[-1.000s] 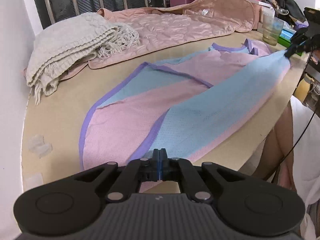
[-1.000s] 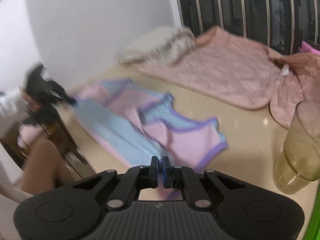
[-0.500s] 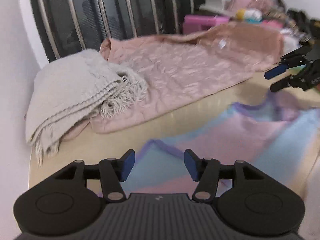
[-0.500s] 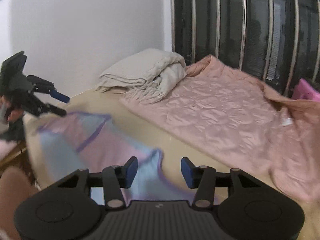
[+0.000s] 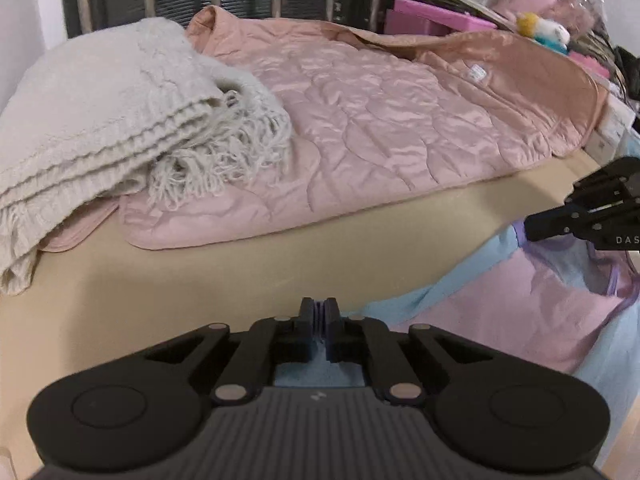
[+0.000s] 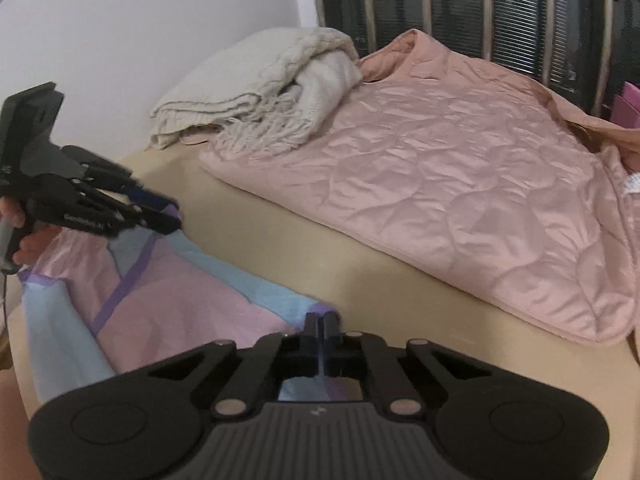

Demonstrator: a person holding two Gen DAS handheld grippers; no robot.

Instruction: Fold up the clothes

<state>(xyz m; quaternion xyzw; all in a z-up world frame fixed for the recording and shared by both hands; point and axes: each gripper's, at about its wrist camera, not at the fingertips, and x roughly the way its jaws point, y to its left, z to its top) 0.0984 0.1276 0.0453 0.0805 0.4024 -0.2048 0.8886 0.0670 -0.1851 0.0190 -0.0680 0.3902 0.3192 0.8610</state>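
Observation:
A thin pink and light-blue garment with purple trim (image 5: 532, 312) lies on the beige table (image 5: 208, 276), stretched between my two grippers; it also shows in the right wrist view (image 6: 188, 300). My left gripper (image 5: 319, 312) is shut on the garment's blue edge. My right gripper (image 6: 321, 326) is shut on its far edge near a purple-trimmed corner. Each gripper appears in the other's view: the right one at the right edge (image 5: 532, 228), the left one at the left (image 6: 164, 216).
A folded cream knitted blanket (image 5: 100, 120) with fringe and a pink quilted cover (image 5: 380, 120) lie along the back of the table, before a barred dark window. Pink boxes (image 5: 432, 20) and clutter stand at the back right. A white wall (image 6: 140, 20) is at the left.
Both grippers let go of the garment's near edge, opened and moved farther over the table. They are now shut again on the garment's farther edge.

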